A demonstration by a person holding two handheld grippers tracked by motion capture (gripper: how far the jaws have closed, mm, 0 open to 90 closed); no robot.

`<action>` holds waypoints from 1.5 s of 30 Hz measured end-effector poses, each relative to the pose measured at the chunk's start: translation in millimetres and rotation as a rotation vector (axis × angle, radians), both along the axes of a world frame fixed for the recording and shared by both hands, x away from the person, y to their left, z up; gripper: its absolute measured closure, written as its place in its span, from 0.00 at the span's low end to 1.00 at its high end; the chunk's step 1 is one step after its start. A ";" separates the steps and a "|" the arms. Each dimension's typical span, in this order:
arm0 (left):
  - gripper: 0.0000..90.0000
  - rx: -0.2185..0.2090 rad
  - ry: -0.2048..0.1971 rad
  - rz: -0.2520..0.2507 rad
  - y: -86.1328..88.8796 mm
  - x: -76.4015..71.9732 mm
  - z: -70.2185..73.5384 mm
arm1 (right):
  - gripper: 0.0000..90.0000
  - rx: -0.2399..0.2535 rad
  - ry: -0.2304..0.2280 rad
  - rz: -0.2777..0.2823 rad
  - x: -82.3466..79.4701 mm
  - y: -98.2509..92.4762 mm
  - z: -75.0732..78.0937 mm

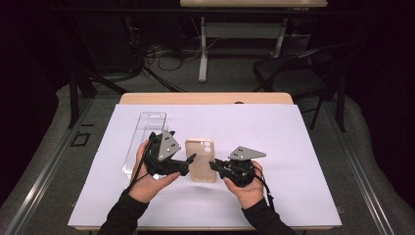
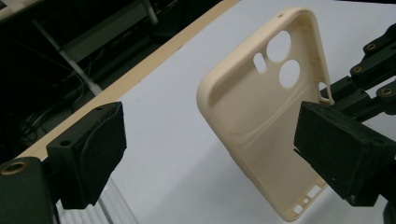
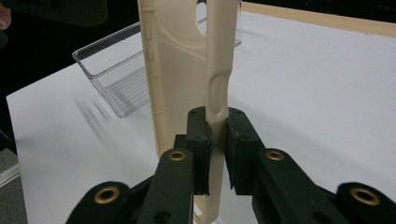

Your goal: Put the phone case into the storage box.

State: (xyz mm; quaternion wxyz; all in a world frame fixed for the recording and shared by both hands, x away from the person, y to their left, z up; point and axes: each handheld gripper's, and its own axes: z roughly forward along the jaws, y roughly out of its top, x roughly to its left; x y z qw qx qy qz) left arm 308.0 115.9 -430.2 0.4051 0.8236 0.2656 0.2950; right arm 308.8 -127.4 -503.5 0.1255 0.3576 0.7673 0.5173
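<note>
Your right gripper (image 3: 217,149) pinched the phone case (image 1: 201,159) by one side wall, lifted above the desk (image 1: 293,147); your left gripper (image 2: 210,158) gaped beside it (untouching). You needed a squarer grip.

Probably lab: dark room, floor cables (image 1: 161,51), desks (image 1: 244,19).

- Cream phone case (image 1: 201,159), soft-looking, empty, with two round camera holes and a small slot near its top end.
- Pinched by one long side wall between the pads of the right gripper (image 3: 216,140), near a side button bump.
- Hollow inner side turned toward the left gripper (image 2: 205,154), between its wide-apart jaws, near one pad; contact unclear.
</note>
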 end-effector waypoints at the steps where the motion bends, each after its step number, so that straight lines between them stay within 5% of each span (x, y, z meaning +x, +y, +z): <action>1: 0.11 0.002 -0.003 0.000 0.1 -0.3 0.4 | 0.90 0.000 -0.001 -0.001 0.0 0.1 -0.1; 12: 0.18 0.070 -0.061 0.030 -4.4 -5.0 1.2 | 0.90 -0.004 -0.002 -0.001 -2.0 2.7 -1.0; 21: 0.42 0.124 -0.106 0.031 -5.5 -8.3 0.8 | 0.90 -0.013 -0.009 0.004 -2.5 4.1 -1.7; 35: 0.67 0.152 -0.099 0.020 -5.3 -8.4 -1.5 | 0.90 -0.023 -0.009 0.017 -4.3 8.1 -3.0; 45: 0.71 0.176 -0.093 0.019 -6.2 -8.4 -2.4 | 0.90 -0.025 -0.006 0.019 -4.7 8.8 -3.3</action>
